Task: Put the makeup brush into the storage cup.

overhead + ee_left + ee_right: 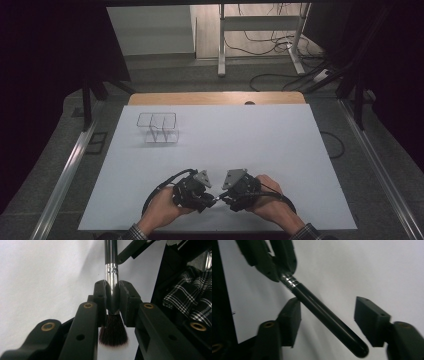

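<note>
Starting at the left side of the table (125, 200), which is covered by a white sheet, we see a clear wire-framed box (159, 128) standing toward the far left corner, well apart from both hands. Nearer to us, close to the near edge and a little left of the middle, our left hand (162, 207) holds the left tongs (212, 199), with their black cable looping out toward the left edge. In the left gripper view these tongs (112, 297) are clamped narrow on a makeup brush (111, 277): the two pads press on either side of the shiny silver ferrule, the dark bristles fan out below the pads toward the camera, and the black handle runs straight away from them over the white sheet. A checked sleeve (190, 300) shows at the right of that view.

Moving right, the brush (218, 198) bridges the small gap between the two tools just above the near edge, though it is too small in the high view to make out in detail. In the right gripper view the black handle (329, 317) runs slantwise between the pads of the right tongs (328, 321), its rounded end pointing toward the camera. These tongs (226, 198) stand wide open; the handle lies just beside one pad, and whether it touches we cannot tell, while the other pad is apart from it. Our right hand (270, 200) grips this tool right of the middle, near the near edge.
</note>
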